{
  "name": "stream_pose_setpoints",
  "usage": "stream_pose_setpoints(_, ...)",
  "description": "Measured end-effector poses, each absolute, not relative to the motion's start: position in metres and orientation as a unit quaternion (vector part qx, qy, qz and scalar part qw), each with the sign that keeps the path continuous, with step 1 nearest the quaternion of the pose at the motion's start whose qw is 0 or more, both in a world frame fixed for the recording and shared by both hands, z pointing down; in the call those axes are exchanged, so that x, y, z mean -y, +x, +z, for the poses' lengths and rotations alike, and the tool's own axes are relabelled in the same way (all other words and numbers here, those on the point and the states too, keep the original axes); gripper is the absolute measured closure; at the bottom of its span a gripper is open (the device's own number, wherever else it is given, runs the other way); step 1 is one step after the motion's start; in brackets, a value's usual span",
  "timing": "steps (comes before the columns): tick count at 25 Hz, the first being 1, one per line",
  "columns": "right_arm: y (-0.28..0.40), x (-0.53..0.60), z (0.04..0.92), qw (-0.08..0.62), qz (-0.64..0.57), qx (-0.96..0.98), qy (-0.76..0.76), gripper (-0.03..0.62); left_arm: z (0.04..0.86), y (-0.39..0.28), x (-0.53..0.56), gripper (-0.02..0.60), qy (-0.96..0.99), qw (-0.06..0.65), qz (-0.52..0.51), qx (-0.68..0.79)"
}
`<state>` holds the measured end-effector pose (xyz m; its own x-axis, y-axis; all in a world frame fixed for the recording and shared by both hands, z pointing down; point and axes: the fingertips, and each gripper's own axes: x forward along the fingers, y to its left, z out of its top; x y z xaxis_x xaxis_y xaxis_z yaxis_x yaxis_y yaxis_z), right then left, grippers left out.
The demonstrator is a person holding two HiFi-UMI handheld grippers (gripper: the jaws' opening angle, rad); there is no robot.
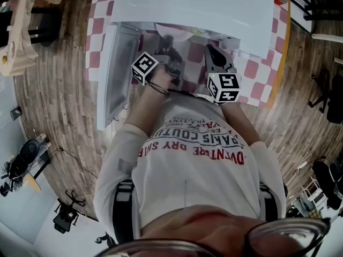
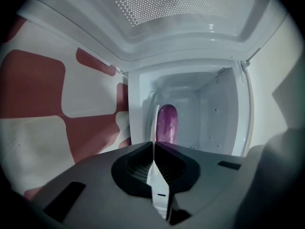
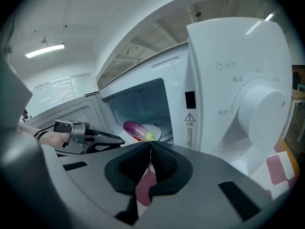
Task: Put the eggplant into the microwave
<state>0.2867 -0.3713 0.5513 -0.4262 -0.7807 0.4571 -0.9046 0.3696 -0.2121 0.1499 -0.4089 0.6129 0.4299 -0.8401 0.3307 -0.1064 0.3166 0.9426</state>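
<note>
Left gripper [image 1: 168,47] and right gripper [image 1: 213,55] both sit right at the mouth of the microwave [image 1: 198,4] in the head view. The door [image 1: 115,74] is swung out to the left over the checkered cloth [image 1: 257,68]. You can't see into the box from up there, since the white top covers it.

Left gripper view: jaws pressed together with nothing between them, pointing straight into the cavity. The eggplant [image 2: 167,122] lies well back in there, end-on to the camera and clear of the gripper.

Right gripper view: same deal, this 1 is closed and empty too. From this side the eggplant [image 3: 136,129] rests on the round plate [image 3: 156,130] inside. The left gripper [image 3: 119,140] is just outside the opening, not touching it. I'd say the putting-in part is done, so neither of the 2 needs a grip. The door is what's left, and closed jaws make a decent pusher for that.
</note>
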Motion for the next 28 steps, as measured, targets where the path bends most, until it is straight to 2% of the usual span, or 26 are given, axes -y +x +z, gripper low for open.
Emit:
stream_pose_setpoints(24,0.267,0.379,0.569,0.148,0.239,0.822,0.495,0.568,0.629,0.153,0.435,0.542,0.525,0.655,-0.221,0.496)
stream_pose_setpoints(25,0.267,0.378,0.569,0.149,0.238,0.822,0.495,0.568,0.629,0.152,0.435,0.489,0.53,0.649,-0.213,0.502)
stream_pose_setpoints(26,0.268,0.377,0.568,0.149,0.237,0.822,0.495,0.568,0.627,0.152,0.436,0.386,0.538,0.644,-0.206,0.504)
stream_pose_setpoints(28,0.269,0.375,0.566,0.148,0.236,0.822,0.496,0.568,0.622,0.154,0.436,0.349,0.549,0.638,-0.205,0.5)
